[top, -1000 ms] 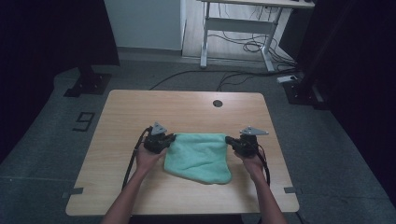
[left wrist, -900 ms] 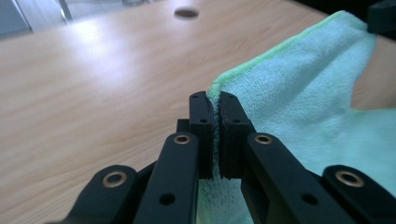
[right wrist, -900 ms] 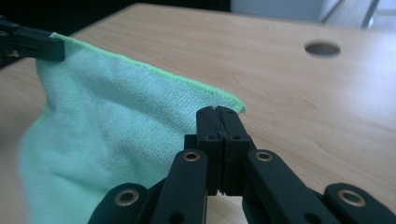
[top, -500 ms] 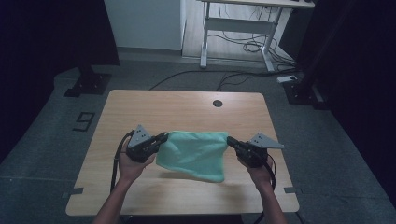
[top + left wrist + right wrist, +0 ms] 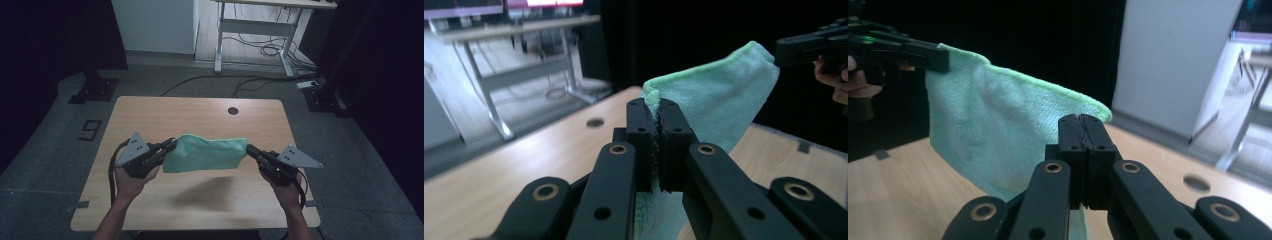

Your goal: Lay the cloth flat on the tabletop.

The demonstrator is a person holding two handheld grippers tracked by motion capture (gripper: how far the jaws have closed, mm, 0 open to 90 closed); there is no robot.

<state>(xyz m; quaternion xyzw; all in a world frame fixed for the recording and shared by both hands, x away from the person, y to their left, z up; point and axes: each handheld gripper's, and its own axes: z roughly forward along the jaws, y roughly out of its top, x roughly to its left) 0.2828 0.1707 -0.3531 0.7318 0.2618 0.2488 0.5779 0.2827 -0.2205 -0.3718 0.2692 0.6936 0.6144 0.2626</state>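
A mint-green cloth point(image 5: 205, 153) hangs stretched in the air above the wooden table point(image 5: 200, 112), held by its two upper corners. My left gripper point(image 5: 171, 145) is shut on the cloth's left corner; in the left gripper view the cloth point(image 5: 719, 105) is pinched between the jaws of that gripper point(image 5: 656, 112). My right gripper point(image 5: 249, 149) is shut on the right corner, and in the right gripper view the cloth point(image 5: 993, 135) runs from the jaws of that gripper point(image 5: 1083, 119) across to the other gripper point(image 5: 923, 56). The cloth's shadow point(image 5: 215, 192) falls on the table below.
A round cable hole point(image 5: 232, 110) sits near the table's far edge. Behind the table stand a white desk frame point(image 5: 252, 30) with cables on the floor and dark stands at both sides.
Both grippers have lifted the cloth off the table and drawn apart, so it now hangs spread between them instead of lying on the tabletop.
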